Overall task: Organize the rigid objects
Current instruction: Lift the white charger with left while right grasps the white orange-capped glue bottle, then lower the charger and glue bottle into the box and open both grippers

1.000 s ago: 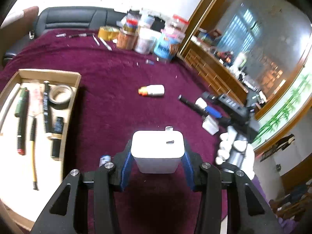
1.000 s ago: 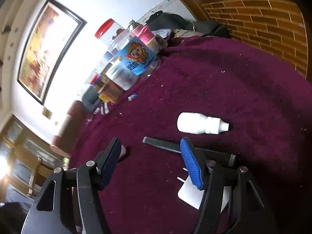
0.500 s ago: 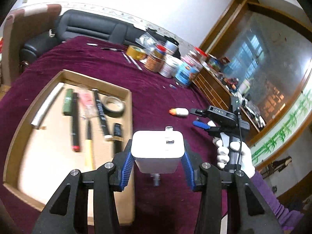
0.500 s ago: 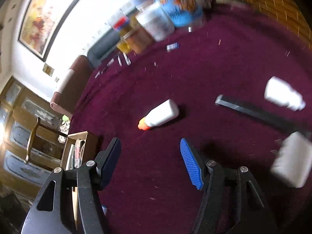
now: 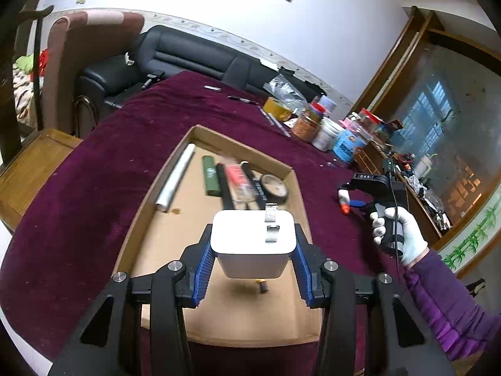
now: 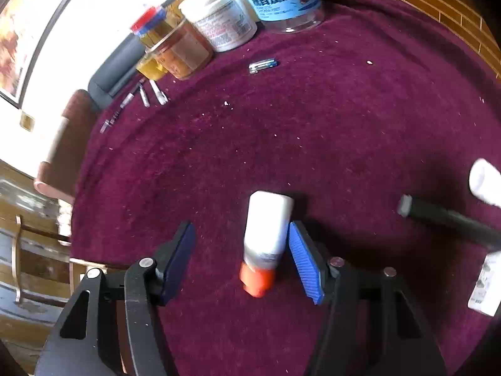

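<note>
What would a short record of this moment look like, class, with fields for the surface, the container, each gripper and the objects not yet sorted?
surface: table under dark purple cloth
container: shallow cardboard tray, already holding pens, a tape roll and a foil-wrapped roll
left gripper: shut on white plug adapter, held above the tray
right gripper: jaws closing around white bottle with orange cap lying on the cloth; left pad not yet touching
unsorted: black pen, small blue-and-silver item
</note>
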`<action>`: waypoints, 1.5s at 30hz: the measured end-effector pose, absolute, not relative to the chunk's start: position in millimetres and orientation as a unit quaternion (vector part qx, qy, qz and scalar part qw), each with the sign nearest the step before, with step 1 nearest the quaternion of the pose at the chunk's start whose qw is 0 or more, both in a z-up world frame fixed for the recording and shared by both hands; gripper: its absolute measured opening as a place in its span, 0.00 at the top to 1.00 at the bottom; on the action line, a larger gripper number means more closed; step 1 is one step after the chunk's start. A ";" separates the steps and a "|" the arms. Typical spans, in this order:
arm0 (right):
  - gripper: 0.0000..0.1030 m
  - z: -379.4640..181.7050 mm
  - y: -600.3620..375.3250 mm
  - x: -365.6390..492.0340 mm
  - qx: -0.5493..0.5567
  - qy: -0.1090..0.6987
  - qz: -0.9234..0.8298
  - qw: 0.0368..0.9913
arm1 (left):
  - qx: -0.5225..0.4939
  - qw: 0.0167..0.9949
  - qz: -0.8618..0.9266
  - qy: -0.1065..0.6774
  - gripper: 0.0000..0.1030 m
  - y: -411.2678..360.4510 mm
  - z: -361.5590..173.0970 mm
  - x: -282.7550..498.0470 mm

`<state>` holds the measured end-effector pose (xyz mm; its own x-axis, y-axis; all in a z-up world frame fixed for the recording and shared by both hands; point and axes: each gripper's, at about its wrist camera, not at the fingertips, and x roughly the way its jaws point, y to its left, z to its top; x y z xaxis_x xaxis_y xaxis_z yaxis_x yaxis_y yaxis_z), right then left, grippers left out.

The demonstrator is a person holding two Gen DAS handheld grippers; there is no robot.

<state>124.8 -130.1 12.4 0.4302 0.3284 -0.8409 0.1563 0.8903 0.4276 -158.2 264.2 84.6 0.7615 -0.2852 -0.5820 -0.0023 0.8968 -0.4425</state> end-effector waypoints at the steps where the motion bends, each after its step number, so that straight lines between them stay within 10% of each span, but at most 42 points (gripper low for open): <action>1: 0.51 10.0 -127.4 125.8 0.218 0.535 0.045 0.815 | -0.215 0.913 -0.076 0.338 0.61 267.1 82.4 -157.4; 7: 0.76 13.0 -123.5 114.0 0.158 0.531 0.035 0.832 | -0.221 0.909 -0.069 0.347 0.61 279.2 71.8 -155.3; 45: 0.75 18.3 101.4 1.3 0.066 0.580 0.324 0.745 | -0.180 0.854 -0.022 0.487 0.59 280.5 40.0 -48.8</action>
<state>1.3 101.4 18.3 0.1173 0.5592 -0.8207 -0.4064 0.7811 0.4741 -48.8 280.5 40.0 0.5242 -0.2130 -0.8245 -0.1372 0.9344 -0.3286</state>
